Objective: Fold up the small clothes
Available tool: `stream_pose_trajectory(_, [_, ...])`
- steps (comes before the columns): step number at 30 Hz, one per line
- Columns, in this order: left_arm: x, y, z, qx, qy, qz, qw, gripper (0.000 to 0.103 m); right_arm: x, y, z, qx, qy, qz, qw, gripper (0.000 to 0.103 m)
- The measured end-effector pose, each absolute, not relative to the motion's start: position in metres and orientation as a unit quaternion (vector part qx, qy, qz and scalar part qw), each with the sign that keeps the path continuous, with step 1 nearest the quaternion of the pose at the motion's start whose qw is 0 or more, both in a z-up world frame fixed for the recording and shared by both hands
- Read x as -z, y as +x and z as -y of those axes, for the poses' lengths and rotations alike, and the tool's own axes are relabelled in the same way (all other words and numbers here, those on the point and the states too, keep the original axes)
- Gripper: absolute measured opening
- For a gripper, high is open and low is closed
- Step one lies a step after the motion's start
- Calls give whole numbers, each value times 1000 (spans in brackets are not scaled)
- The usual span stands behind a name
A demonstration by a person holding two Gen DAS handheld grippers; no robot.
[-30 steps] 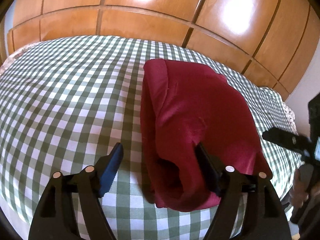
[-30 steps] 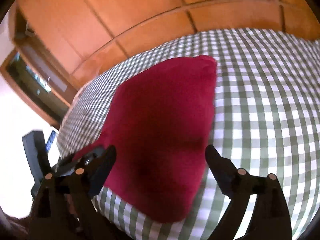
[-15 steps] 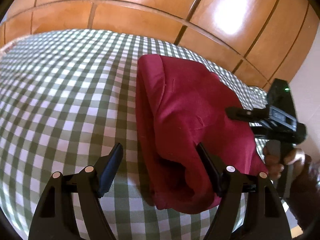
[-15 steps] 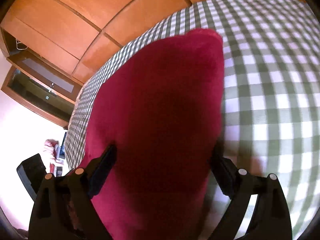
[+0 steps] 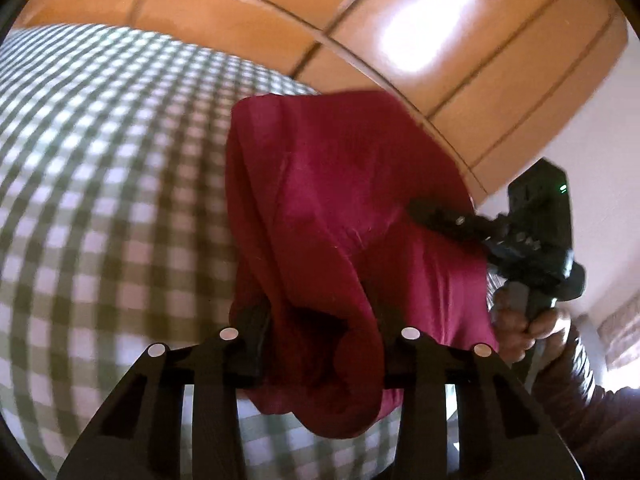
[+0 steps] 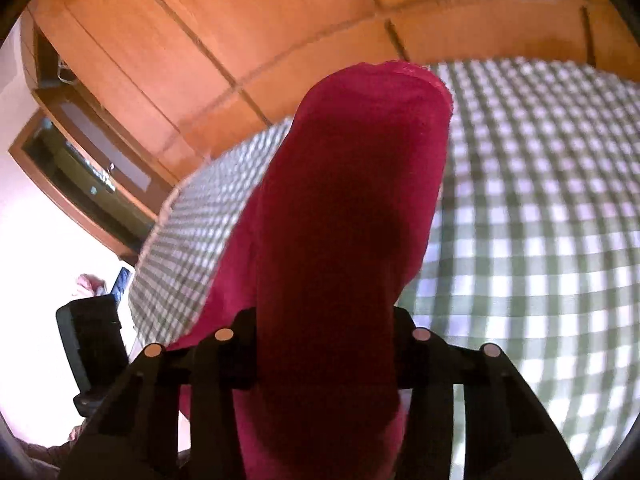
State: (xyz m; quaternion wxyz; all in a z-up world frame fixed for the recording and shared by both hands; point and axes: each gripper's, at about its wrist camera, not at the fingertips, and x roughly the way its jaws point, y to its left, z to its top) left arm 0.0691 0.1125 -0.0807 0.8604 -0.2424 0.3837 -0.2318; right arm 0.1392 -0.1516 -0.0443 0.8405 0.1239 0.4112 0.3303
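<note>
A folded dark red garment (image 5: pixel 344 208) lies on a green-and-white checked bed cover (image 5: pixel 100 152). My left gripper (image 5: pixel 320 340) is shut on the garment's near left edge, with cloth bunched between the fingers. My right gripper (image 6: pixel 324 356) is shut on the garment's (image 6: pixel 352 200) near right part, and the cloth drapes over it and hides the fingertips. The right gripper also shows in the left wrist view (image 5: pixel 460 224), gripping the cloth from the right. The near end of the garment is lifted off the cover.
A glossy wooden wardrobe wall (image 5: pixel 360 20) stands behind the bed. The bed edge (image 6: pixel 160 216) drops off to the left in the right wrist view, with a wooden shelf unit (image 6: pixel 80 160) beyond. The checked cover (image 6: pixel 540 220) stretches to the right.
Both grippers went from open around the garment's near edge to shut on it. The garment's near end has risen off the cover and bunched up.
</note>
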Motion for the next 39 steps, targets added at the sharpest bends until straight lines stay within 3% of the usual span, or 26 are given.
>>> stream_pose_trajectory(8, [43, 128, 8, 314, -130, -395, 853, 38, 22, 130, 266, -237, 188, -358, 884, 43])
stream_pose_trajectory(14, [37, 165, 112, 330, -26, -419, 845, 38, 47, 132, 362, -114, 244, -351, 897, 44])
stream_pose_trajectory(17, [50, 175, 146, 306, 27, -432, 848, 40, 83, 131, 414, -68, 273, -383, 880, 53])
stream_pose_trajectory(20, [61, 174, 152, 285, 35, -427, 857, 43, 91, 123, 423, -45, 269, -380, 884, 81])
stream_pose_trajectory(22, [62, 171, 143, 279, 22, -419, 864, 44, 80, 113, 431, -31, 264, -364, 892, 80])
stream_pose_trajectory(24, [65, 168, 136, 274, 10, -416, 867, 43, 58, 101, 428, -13, 239, -335, 911, 71])
stream_pose_trajectory(29, [68, 157, 131, 269, -15, -417, 868, 43, 17, 107, 409, -32, 194, -296, 935, 69])
stream_pose_trajectory(33, [70, 158, 131, 264, -8, -423, 867, 44, 47, 167, 392, 9, 162, -367, 916, 68])
stream_pose_trajectory(35, [78, 172, 133, 255, -16, -434, 864, 51, 72, 187, 393, 52, 119, -393, 910, 72])
stream_pose_trajectory(39, [94, 194, 128, 252, -69, -458, 850, 59, 91, 195, 410, 51, 165, -404, 898, 76])
